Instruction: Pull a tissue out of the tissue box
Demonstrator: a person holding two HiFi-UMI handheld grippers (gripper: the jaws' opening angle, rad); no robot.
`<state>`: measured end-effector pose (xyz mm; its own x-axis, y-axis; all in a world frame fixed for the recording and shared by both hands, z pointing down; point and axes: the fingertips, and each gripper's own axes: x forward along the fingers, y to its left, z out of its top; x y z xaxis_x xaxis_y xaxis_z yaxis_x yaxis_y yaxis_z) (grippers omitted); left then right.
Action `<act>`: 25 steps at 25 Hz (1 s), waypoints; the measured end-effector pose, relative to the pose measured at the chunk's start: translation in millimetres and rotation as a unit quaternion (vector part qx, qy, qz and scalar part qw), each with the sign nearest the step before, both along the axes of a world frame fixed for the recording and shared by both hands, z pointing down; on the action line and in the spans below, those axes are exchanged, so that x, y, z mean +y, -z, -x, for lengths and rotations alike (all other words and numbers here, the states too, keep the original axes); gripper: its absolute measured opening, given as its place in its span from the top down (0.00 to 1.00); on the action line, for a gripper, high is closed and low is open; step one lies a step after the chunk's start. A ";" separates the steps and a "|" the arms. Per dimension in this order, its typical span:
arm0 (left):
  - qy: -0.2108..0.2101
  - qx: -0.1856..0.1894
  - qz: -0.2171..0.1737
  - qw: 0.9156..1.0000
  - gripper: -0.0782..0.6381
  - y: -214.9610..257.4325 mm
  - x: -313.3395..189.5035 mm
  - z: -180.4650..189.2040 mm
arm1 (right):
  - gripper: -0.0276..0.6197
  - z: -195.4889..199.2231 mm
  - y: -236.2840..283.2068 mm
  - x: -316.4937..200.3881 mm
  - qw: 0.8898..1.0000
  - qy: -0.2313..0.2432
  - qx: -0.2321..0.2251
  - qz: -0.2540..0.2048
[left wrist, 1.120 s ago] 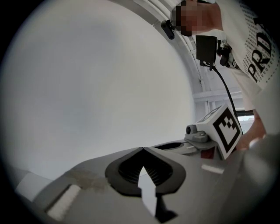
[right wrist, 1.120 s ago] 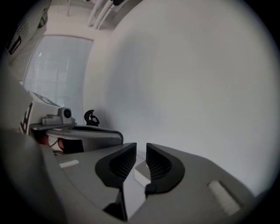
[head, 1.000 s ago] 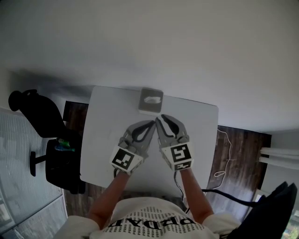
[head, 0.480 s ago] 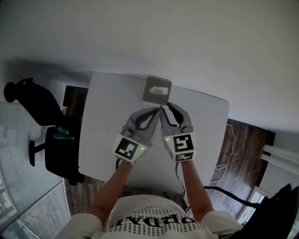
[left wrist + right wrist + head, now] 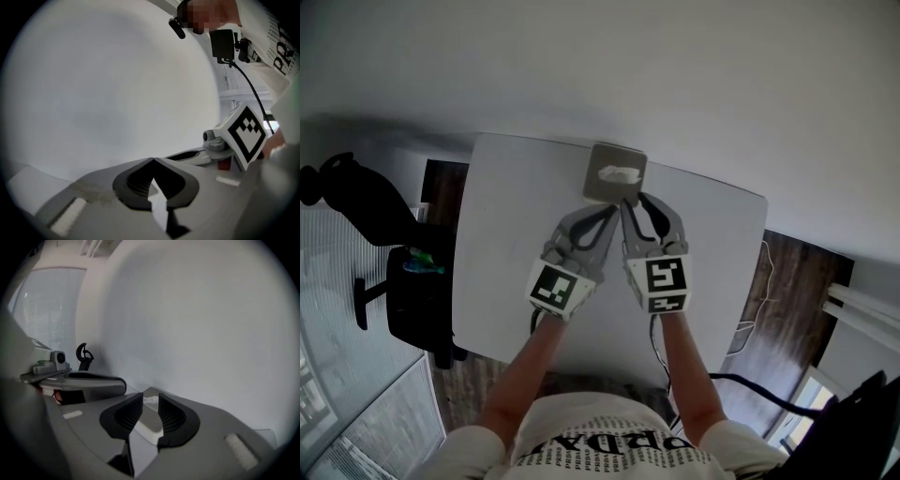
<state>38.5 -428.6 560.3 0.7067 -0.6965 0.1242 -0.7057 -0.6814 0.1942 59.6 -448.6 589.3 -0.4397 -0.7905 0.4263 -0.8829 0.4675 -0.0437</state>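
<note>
A grey tissue box (image 5: 602,186) stands at the far edge of the white table (image 5: 506,272), with a white tissue (image 5: 619,173) sticking out of its top slot. My two grippers lie side by side just short of the box. The left gripper (image 5: 611,209) is shut, its tips meeting (image 5: 152,160) with nothing between them. The right gripper (image 5: 633,200) is open and its jaws have just been opening. Between its pads (image 5: 174,416) there is only a gap. Through that gap the box (image 5: 152,426) and the tissue (image 5: 150,401) show a little farther on.
A black office chair (image 5: 356,202) stands left of the table on the dark wood floor (image 5: 787,281). A thin white cable (image 5: 755,323) lies on the floor at the right. Each gripper shows in the other's view, the left gripper (image 5: 79,380) and the right gripper (image 5: 243,133).
Both grippers have moved forward, and their tips now reach the near edge of the tissue box. The right jaws have spread apart; the left stay closed.
</note>
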 end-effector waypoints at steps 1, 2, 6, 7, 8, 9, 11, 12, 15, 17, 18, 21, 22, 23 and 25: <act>0.001 -0.001 0.001 1.000 0.90 -2.8 -2.3 -0.2 | 0.78 -1.0 -2.7 -2.2 1.000 -0.001 0.002 0.001; 0.002 -0.001 0.002 1.000 0.90 -5.6 -4.7 -0.4 | 0.78 -2.3 -5.5 -4.8 1.000 -0.002 0.005 0.001; 0.004 -0.005 0.006 1.000 0.90 -18.1 -12.8 -1.1 | 0.78 -8.2 -17.4 -17.4 1.000 -0.012 0.008 0.008; 0.004 -0.004 0.007 1.000 0.90 -19.8 -14.4 -1.6 | 0.78 -9.7 -22.2 -19.4 1.000 -0.013 0.011 0.013; 0.005 -0.003 0.007 1.000 0.90 -20.9 -15.9 -2.3 | 0.78 -11.4 -27.8 -20.7 1.000 -0.014 0.014 0.021; 0.005 -0.002 0.007 1.000 0.90 -22.2 -17.1 -3.0 | 0.78 -13.3 -33.6 -21.6 0.999 -0.016 0.018 0.027; 0.005 -0.002 0.008 1.000 0.90 -26.0 -18.8 -3.7 | 0.78 -16.4 -42.8 -23.0 0.999 -0.017 0.024 0.037; 0.005 -0.003 0.009 1.000 0.90 -28.2 -19.7 -3.7 | 0.78 -16.6 -45.0 -24.4 0.999 -0.017 0.024 0.039; 0.006 -0.002 0.013 1.000 0.90 -32.3 -22.5 -3.2 | 0.78 -14.3 -47.6 -28.5 0.999 -0.016 0.021 0.039; 0.005 -0.002 0.014 1.000 0.90 -33.6 -23.7 -3.3 | 0.78 -13.4 -50.4 -30.0 0.999 -0.016 0.023 0.043; 0.006 -0.002 0.015 1.000 0.90 -34.7 -24.5 -3.2 | 0.78 -13.6 -52.2 -31.1 0.999 -0.017 0.023 0.045; 0.009 0.001 0.019 1.000 0.90 -38.1 -27.3 -1.9 | 0.78 -12.8 -56.0 -36.1 0.998 -0.020 0.021 0.048; 0.010 0.002 0.019 1.000 0.90 -39.3 -27.4 -1.3 | 0.78 -11.9 -57.1 -37.0 0.998 -0.020 0.020 0.047; 0.010 0.002 0.018 1.000 0.90 -40.4 -26.6 -0.6 | 0.78 -11.5 -58.8 -36.6 0.998 -0.020 0.021 0.047; 0.010 0.004 0.018 1.000 0.90 -41.2 -23.1 0.9 | 0.78 -11.1 -60.9 -34.4 0.998 -0.021 0.024 0.046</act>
